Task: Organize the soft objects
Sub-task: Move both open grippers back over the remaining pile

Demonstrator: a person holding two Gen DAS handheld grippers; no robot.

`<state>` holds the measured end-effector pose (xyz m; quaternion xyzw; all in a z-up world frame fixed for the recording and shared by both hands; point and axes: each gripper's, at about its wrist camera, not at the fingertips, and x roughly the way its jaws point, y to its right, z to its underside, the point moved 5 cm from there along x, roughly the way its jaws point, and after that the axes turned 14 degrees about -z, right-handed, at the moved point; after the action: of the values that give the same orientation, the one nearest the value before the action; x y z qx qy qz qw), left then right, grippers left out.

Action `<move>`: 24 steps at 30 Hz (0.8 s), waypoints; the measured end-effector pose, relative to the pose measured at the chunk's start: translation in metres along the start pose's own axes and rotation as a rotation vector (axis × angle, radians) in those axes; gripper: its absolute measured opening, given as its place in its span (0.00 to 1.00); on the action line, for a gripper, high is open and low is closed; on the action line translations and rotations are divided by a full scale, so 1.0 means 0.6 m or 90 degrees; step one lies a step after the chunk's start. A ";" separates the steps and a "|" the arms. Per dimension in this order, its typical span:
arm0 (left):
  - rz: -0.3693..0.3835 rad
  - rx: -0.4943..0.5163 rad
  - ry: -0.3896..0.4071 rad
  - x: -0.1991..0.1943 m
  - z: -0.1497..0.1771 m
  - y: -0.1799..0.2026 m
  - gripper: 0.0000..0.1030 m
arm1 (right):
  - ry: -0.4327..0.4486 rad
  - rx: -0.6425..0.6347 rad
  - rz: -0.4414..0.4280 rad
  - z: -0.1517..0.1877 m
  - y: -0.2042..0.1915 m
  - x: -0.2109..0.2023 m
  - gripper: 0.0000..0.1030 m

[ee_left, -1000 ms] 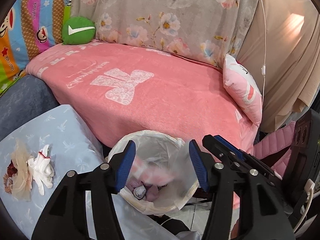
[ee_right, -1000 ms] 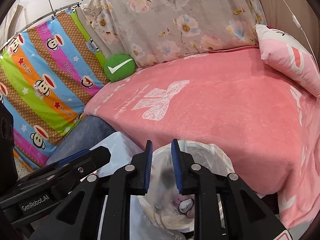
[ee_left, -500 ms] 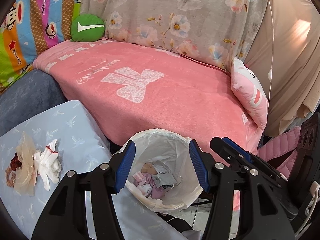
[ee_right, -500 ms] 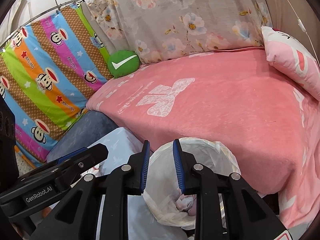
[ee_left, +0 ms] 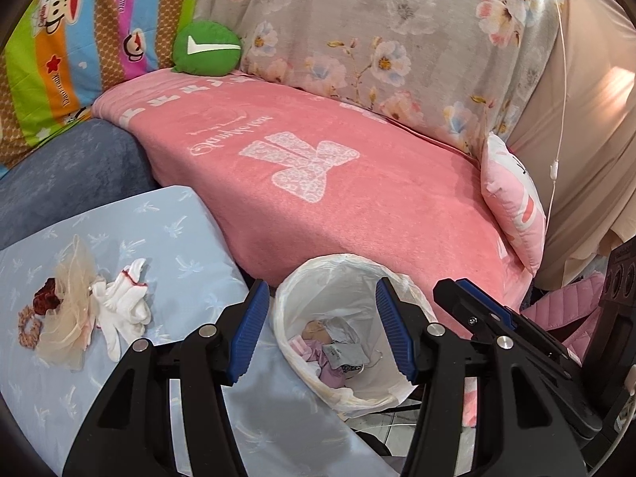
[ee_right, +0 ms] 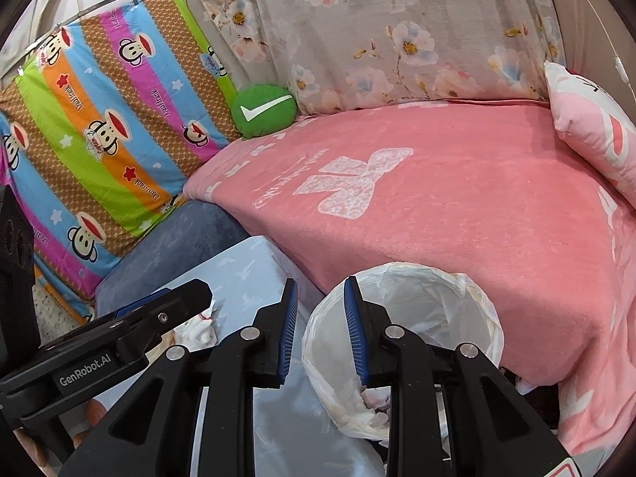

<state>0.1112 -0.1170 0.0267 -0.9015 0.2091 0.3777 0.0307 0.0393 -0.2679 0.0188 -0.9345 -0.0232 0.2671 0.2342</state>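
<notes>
Left claw [ee_left: 318, 332] wide apart & empty above lined bin [ee_left: 346, 330] w/ soft items inside. Right claw [ee_right: 318, 332] narrowly apart, empty. Next: white gloves [ee_left: 121, 312] on blue surface [ee_left: 190, 246]; approach low, pinch the bunched middle.

Your left wrist camera looks forward and down between its two black fingers, from close above the round bin lined with a white plastic bag [ee_left: 349, 278] and the pale blue cloth with tiny palm trees [ee_left: 167, 246]. Your right wrist camera sits just to the right of it, tipped up a little more, facing the same way. Both see the bin [ee_right: 437, 278], the big pink fuzzy blanket [ee_left: 357, 206] [ee_right: 457, 218] and the far-off round green cushion with a white tick [ee_left: 206, 48] [ee_right: 264, 110].
</notes>
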 end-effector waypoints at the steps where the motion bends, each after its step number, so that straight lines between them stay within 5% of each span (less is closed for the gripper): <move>1: -0.003 -0.005 0.000 0.000 0.001 -0.008 0.52 | -0.003 -0.003 -0.002 0.001 -0.005 0.004 0.24; 7: -0.034 -0.039 -0.004 0.001 0.010 -0.063 0.52 | -0.025 -0.027 -0.015 0.014 -0.051 0.032 0.30; 17: -0.137 -0.092 0.012 -0.002 0.036 -0.185 0.71 | -0.073 -0.055 -0.042 0.053 -0.127 0.090 0.34; 24: -0.194 -0.141 -0.011 0.011 0.069 -0.277 0.74 | -0.113 -0.077 -0.054 0.087 -0.179 0.139 0.39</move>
<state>0.1540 0.0408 -0.0246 -0.9174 0.0267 0.3969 -0.0100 0.0926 -0.1362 -0.0126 -0.9179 -0.0994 0.3365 0.1853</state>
